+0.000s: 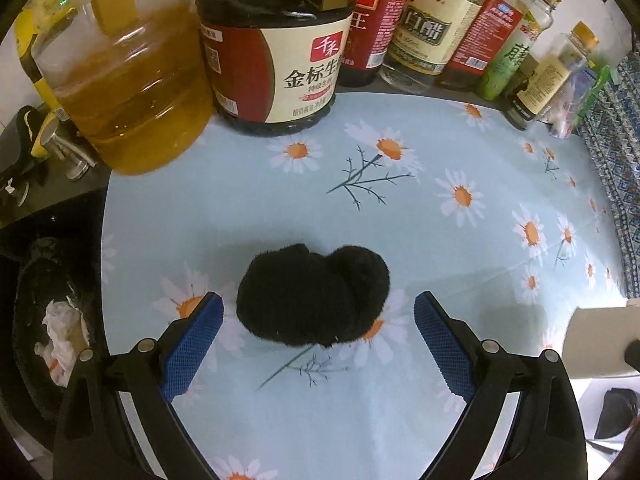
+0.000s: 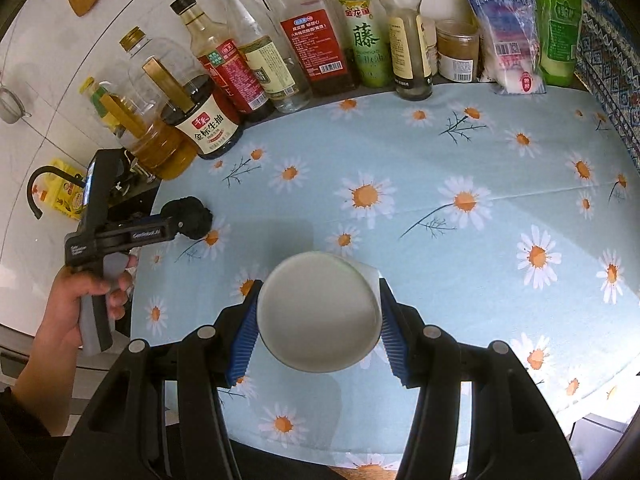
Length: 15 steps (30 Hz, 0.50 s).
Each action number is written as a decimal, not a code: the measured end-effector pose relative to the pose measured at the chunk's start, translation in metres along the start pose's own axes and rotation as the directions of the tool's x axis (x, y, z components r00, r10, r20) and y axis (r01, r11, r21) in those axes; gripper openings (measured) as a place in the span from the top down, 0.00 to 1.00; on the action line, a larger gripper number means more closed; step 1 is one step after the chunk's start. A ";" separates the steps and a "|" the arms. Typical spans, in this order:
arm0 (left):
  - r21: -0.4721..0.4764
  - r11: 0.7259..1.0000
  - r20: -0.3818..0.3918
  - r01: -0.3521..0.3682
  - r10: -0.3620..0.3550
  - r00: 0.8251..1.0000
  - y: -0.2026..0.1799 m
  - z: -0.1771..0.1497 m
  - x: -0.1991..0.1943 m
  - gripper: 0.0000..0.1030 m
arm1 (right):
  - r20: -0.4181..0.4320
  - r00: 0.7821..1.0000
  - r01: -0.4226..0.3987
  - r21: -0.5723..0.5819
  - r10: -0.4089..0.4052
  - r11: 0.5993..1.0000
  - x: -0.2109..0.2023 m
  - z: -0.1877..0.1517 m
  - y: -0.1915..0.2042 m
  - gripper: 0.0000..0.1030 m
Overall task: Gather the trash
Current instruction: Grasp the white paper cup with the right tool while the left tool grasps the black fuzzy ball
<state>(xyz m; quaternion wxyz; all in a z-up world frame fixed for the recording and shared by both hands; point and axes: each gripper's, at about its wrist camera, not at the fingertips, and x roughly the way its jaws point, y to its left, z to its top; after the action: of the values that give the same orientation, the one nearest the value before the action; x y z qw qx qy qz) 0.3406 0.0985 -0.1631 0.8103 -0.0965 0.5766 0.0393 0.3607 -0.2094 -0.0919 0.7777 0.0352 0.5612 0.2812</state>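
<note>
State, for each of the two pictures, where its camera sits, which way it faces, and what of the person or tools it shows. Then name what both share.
Left wrist: on the left gripper, facing down at a black fuzzy ball; open fingers show.
Right wrist: on the right gripper, facing down at its clamped white cup; a hand shows.
Shared: ball, daisy cloth, soy sauce jug.

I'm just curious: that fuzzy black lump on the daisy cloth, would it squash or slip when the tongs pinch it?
The black fuzzy lump looks soft and woolly, so it would probably squash rather than resist. Its fuzzy surface should catch on the ribbed blue pads, so slipping seems unlikely. It looks light, and lumpy enough that it probably won't roll far.
</note>
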 end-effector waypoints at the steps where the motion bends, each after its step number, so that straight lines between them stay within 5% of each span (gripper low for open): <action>1: -0.005 1.000 0.003 -0.004 0.004 1.000 0.001 0.001 0.002 0.16 | 0.001 1.000 0.000 -0.005 0.000 1.000 -0.001 0.000 0.000 0.47; 3: -0.017 1.000 -0.013 -0.005 0.004 1.000 0.003 0.002 0.007 0.28 | 0.001 1.000 0.000 -0.010 0.000 1.000 -0.002 0.001 0.000 0.47; 15: -0.025 1.000 0.009 0.008 -0.008 1.000 0.009 -0.003 -0.003 0.31 | -0.010 1.000 -0.008 -0.059 0.008 0.998 0.004 0.009 0.008 0.47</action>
<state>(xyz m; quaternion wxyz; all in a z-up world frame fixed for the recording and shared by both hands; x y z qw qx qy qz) 0.3356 0.1069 -0.1617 0.8118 -0.1088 0.5720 0.0435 0.3667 -0.1981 -0.0892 0.7745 0.0131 0.5562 0.3009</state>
